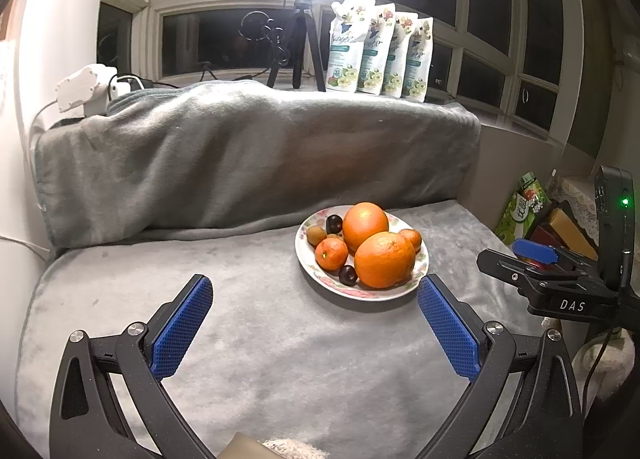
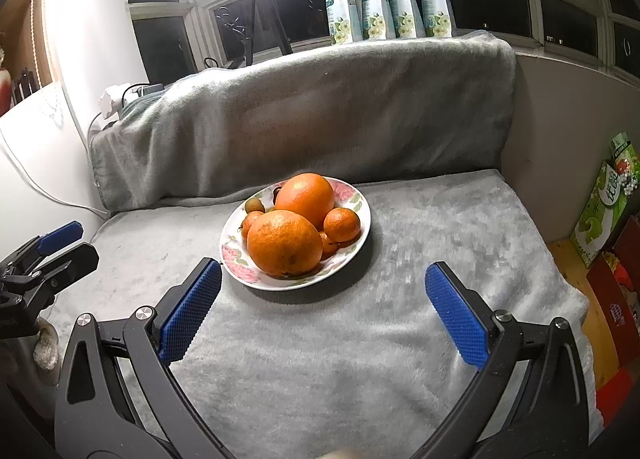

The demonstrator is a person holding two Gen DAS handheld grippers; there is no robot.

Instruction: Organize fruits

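Jaws of the left gripper (image 1: 315,289) and the right gripper (image 2: 323,275) both stand spread wide with nothing between their blue pads, low over a grey fleece blanket (image 1: 248,343). Just beyond the fingertips sits a floral plate (image 2: 236,259) holding two large oranges (image 1: 385,259), mandarins (image 1: 331,254), dark plums (image 1: 348,274) and a kiwi (image 1: 316,234). Far behind, four refill pouches (image 1: 380,55) line the windowsill beside a lamp tripod (image 1: 298,47).

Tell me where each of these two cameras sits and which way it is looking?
Left wrist view: sits on the left gripper, looking forward and down at the flowered white plate of oranges on the grey plush blanket; its open blue-padded fingers show, the right gripper at the edge.
Right wrist view: sits on the right gripper, facing likewise; its open fingers show, the left gripper at the edge.
Shared: plate, blanket, white floral pouches.
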